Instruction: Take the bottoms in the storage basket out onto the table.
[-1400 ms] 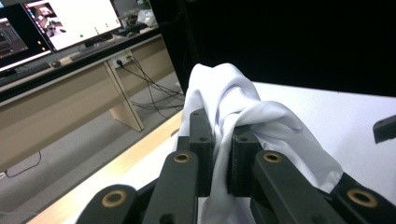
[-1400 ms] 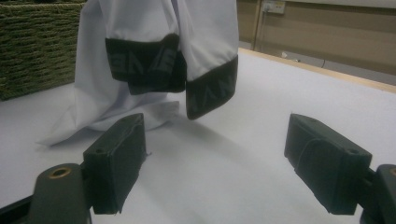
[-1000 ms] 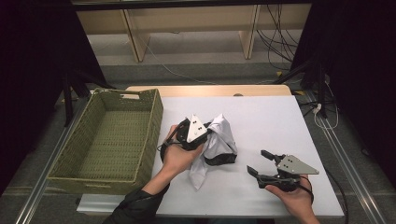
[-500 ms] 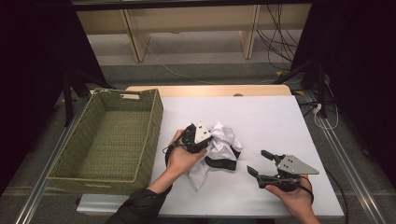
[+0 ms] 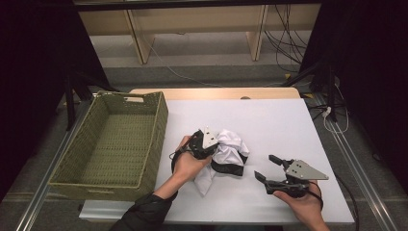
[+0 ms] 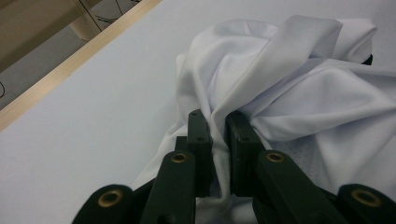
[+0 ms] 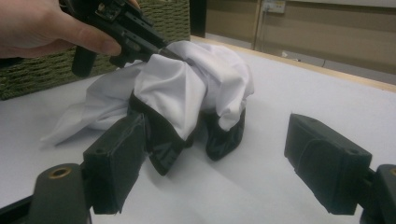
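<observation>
A crumpled white garment with black trim (image 5: 231, 153) lies near the middle of the white table (image 5: 288, 125). My left gripper (image 5: 208, 146) sits at its left side, shut on a fold of the white cloth (image 6: 280, 88); in the left gripper view the jaws pinch the fabric between them (image 6: 217, 133). My right gripper (image 5: 268, 167) rests low at the front right of the table, open, a short way right of the garment. Its wide-spread jaws frame the garment (image 7: 187, 88) and hold nothing (image 7: 219, 168).
A green woven basket (image 5: 77, 159) stands along the table's left side, close to my left hand. A wooden strip (image 5: 216, 91) edges the table's far side. Cables (image 5: 288, 43) lie on the floor beyond.
My left gripper has shifted slightly right and down into the garment, bunching the cloth. The right gripper has stayed put.
</observation>
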`<state>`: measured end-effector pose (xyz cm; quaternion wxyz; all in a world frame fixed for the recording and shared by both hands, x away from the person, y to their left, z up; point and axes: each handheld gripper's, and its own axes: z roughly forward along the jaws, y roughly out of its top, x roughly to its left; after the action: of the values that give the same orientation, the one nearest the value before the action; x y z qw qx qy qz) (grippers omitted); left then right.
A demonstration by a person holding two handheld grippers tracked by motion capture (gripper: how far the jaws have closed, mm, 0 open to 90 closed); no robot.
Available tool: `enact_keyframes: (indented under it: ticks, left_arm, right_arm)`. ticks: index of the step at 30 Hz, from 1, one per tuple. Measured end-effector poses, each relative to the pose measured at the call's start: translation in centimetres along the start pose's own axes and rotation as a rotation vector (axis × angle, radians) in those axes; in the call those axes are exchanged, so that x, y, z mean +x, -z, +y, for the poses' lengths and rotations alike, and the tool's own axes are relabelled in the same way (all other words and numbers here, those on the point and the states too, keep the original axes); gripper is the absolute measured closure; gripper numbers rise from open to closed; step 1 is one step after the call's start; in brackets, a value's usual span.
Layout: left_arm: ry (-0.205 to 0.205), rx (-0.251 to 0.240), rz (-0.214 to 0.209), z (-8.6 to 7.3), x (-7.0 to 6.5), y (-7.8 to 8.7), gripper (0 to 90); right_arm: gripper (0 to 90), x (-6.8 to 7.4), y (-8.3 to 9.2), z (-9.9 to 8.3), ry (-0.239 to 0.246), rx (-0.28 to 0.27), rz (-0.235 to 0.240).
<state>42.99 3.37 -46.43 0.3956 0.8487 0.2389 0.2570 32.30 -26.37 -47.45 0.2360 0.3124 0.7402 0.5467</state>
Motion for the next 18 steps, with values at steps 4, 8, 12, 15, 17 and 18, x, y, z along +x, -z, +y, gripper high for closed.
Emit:
enact_keyframes:
  ticks: [4,8,12,15,17,18]
  left_arm:
    - [0.003,-0.002,0.002,0.0,0.0,0.0,79.4]
    - [0.011,-0.004,-0.002,0.2,0.2,0.3,76.3]
    - [0.047,-0.012,-0.006,0.5,0.5,0.9,70.0]
    - [0.064,0.003,-0.013,1.1,0.9,1.7,60.4]
    - [0.075,0.0,-0.015,1.4,1.1,2.3,55.7]
    - [0.081,0.003,-0.016,1.6,1.2,2.6,53.0]
  right_arm:
    - [21.4,0.0,0.0,0.0,-0.002,-0.002,0.002]
    - [21.3,0.0,0.0,0.0,-0.001,-0.006,0.001]
    - [21.3,0.0,0.0,0.0,0.002,-0.001,0.0]
    - [21.3,0.0,0.0,0.0,-0.001,-0.006,0.001]
    - [21.3,0.0,0.0,0.0,0.001,-0.001,0.0]
    - [21.3,0.0,0.0,0.0,0.0,-0.004,0.001]
